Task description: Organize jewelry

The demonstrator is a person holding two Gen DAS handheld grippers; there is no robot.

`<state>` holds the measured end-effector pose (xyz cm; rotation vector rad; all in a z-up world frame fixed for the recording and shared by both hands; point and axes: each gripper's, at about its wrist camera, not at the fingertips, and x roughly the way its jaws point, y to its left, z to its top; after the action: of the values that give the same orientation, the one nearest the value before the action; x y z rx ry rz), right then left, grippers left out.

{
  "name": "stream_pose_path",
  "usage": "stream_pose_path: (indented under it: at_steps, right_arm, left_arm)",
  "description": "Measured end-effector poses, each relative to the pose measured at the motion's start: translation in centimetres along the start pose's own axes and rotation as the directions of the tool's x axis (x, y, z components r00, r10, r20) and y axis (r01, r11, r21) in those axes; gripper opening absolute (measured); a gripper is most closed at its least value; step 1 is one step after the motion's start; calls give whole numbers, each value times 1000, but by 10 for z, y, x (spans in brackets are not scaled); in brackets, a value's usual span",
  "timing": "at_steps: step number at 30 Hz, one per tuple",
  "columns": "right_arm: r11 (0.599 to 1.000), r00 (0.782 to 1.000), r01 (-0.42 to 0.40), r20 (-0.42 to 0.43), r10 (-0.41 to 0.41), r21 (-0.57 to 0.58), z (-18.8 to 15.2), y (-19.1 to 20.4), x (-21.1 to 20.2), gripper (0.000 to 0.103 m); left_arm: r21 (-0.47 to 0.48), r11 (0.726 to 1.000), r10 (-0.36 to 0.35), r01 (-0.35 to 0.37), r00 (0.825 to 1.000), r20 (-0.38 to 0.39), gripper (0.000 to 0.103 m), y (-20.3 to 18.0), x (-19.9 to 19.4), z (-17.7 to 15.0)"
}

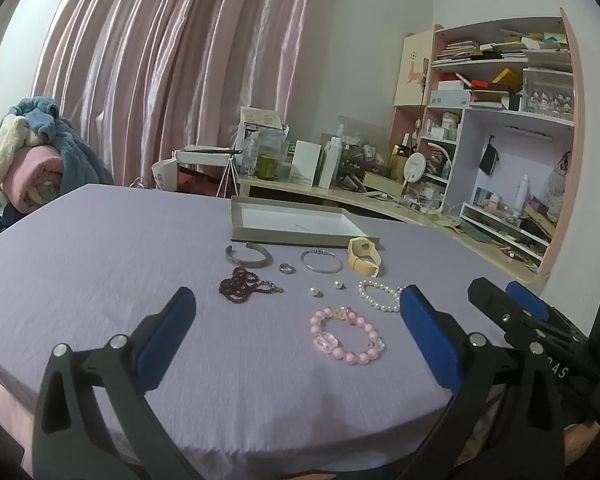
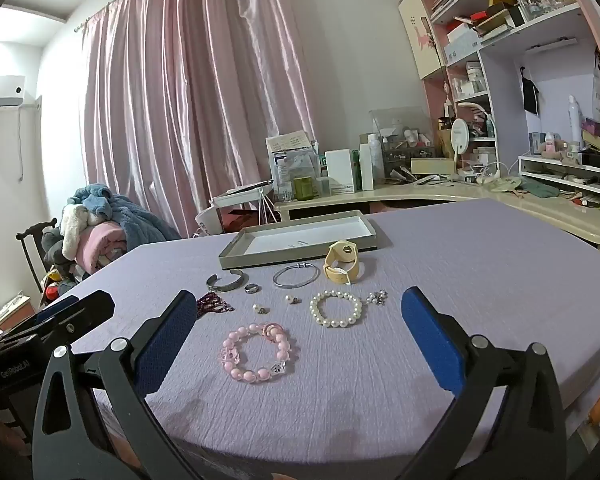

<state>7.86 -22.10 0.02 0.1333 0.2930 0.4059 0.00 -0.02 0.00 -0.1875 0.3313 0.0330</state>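
Observation:
Jewelry lies on a lilac cloth in front of a shallow grey tray (image 1: 292, 236) (image 2: 236, 258) with a white floor. Nearest is a pink bead bracelet (image 1: 346, 336) (image 2: 256, 352). Behind it are a white pearl bracelet (image 1: 380, 294) (image 2: 336, 308), two pearl studs (image 1: 313, 291) (image 2: 260, 309), a dark red bead string (image 1: 244, 282) (image 2: 212, 302), a silver cuff (image 1: 247, 256) (image 2: 225, 280), a small ring (image 1: 287, 268) (image 2: 252, 288), a thin silver bangle (image 1: 321, 261) (image 2: 296, 275) and a cream watch band (image 1: 364, 254) (image 2: 340, 266). My left gripper (image 1: 296, 312) and right gripper (image 2: 296, 312) both stand open above the near edge, holding nothing.
The cloth-covered table (image 1: 100, 260) (image 2: 480, 264) drops off close below both grippers. A cluttered desk (image 2: 420, 192) and pink shelves (image 1: 500, 120) stand behind right, pink curtains (image 2: 200, 100) behind, a chair piled with blankets (image 1: 32, 160) at left. Each gripper shows in the other's view (image 1: 512, 308) (image 2: 68, 312).

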Motion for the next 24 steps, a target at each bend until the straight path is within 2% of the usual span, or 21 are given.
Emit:
stream_pose_path:
  at_steps: [24]
  right_arm:
    - [1000, 1000, -1, -1, 1, 3, 0, 1, 0, 102]
  left_arm:
    - [-9, 1000, -2, 2, 1000, -4, 101, 0, 0, 0]
